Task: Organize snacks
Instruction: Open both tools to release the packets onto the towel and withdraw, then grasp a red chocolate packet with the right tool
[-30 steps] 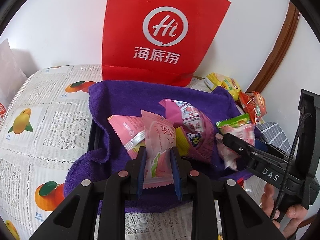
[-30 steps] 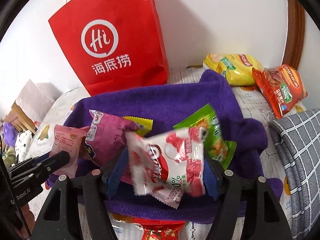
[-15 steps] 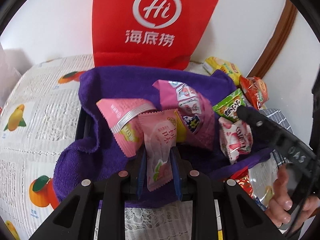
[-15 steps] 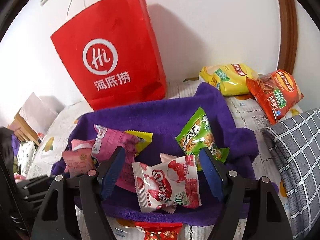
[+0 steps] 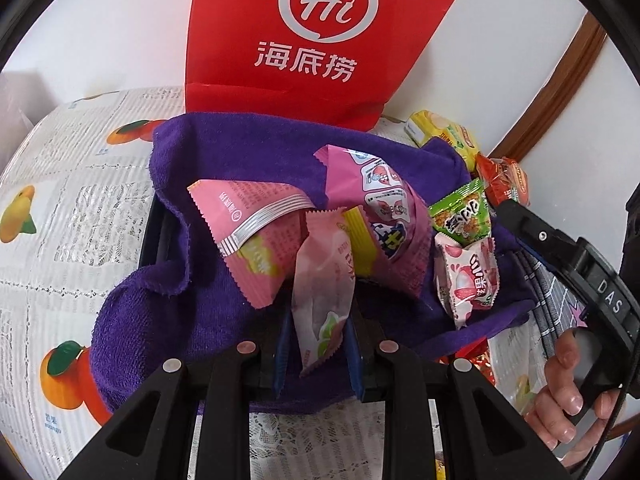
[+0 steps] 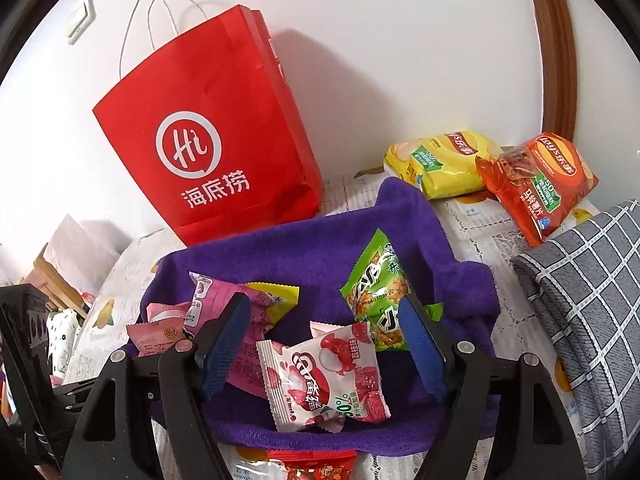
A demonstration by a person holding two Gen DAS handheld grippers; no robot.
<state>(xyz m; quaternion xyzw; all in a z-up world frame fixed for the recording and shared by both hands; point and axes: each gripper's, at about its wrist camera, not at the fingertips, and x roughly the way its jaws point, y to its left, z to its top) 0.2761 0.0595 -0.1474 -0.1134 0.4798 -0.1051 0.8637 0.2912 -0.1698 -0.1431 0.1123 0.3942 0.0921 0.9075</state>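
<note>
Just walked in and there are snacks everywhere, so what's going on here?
A person is sorting snack packets into a box lined with a purple towel. The left gripper is shut on a pale pink packet above the towel. The right gripper is open, with a red-and-white lychee packet lying loose on the towel between its fingers. Two crisp bags sit outside, near a red paper bag.

Fuzzy purple towel (image 6: pixel 320 248) – cloth – under glossy plastic snack packets (image 6: pixel 324 376) (red bag (image 6: pixel 216 128) looks matt paper).

Bright, even daylight ahead of my jaws; the red bag (image 6: pixel 224 136) throws a soft shadow rightward on the wall. Edges bow, dark corners, everything sharp.
</note>
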